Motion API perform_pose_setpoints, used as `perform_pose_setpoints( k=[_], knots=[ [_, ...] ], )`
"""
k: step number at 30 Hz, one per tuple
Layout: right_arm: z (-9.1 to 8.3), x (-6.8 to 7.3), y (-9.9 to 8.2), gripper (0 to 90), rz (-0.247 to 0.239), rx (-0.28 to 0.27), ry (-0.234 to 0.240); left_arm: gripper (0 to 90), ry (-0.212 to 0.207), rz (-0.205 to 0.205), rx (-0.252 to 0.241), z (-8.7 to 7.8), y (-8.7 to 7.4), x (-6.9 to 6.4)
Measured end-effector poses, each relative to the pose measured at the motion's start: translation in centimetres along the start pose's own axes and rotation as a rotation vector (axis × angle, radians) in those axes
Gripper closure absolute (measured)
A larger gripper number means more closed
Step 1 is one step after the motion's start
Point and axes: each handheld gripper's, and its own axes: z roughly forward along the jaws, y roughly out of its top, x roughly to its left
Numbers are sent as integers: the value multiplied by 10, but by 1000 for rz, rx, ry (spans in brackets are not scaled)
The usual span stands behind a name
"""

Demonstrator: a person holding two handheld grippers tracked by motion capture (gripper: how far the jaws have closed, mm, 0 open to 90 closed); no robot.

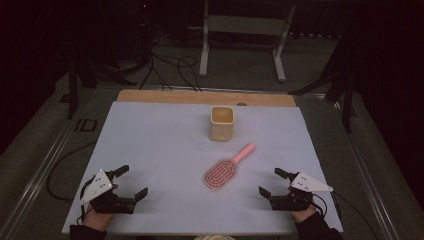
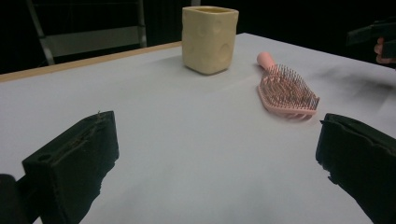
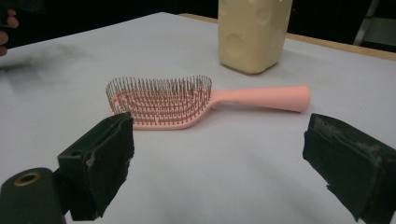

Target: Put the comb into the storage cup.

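Left gripper [image 1: 131, 183], near-left corner of the mat [image 1: 160, 130]: jaws spread wide, nothing between them, resting low over bare mat. From it the brush [image 1: 227, 169] lies to the right and slightly farther off, well apart; in the left gripper view the brush [image 2: 286, 88] sits right of centre with its bristled head nearest.

Centre: the pink brush lies flat, bristles up, on the mat. Its long axis runs diagonally, head near-left, handle far-right, the handle tip pointing toward the cup [image 1: 221, 123], which stands upright just beyond it, apart.

Right gripper [image 1: 270, 183], near-right: jaws likewise spread and empty. The brush lies to its left and a little farther away. In the right gripper view the brush [image 3: 187, 101] lies broadside just ahead of the jaws, with the cup [image 3: 254, 32] behind the handle.

Judgement: the right gripper is the nearer and faces the brush's long side, so a reach from that side would straddle it across its width.
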Motion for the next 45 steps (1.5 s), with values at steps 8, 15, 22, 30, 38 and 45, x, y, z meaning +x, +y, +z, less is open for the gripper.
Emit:
perform_pose_setpoints(
  k=[8,15,22,30,38,45],
  knots=[
    [-2,0,2,86,8,14,33,1,3,-1,-5,-1,0,0],
    [0,5,4,85,-12,49,50,1,-6,-1,-20,-2,1,0],
    [0,9,10,85,-20,63,54,1,-17,7,-21,-3,0,-1],
    [-1,15,17,86,-34,78,69,1,-18,7,-30,-5,0,-1],
    [-6,19,33,86,-36,70,87,1,-17,7,-30,-4,1,-1],
    [-9,23,50,86,-62,67,86,1,-24,7,-32,-4,1,-1]
  ],
)
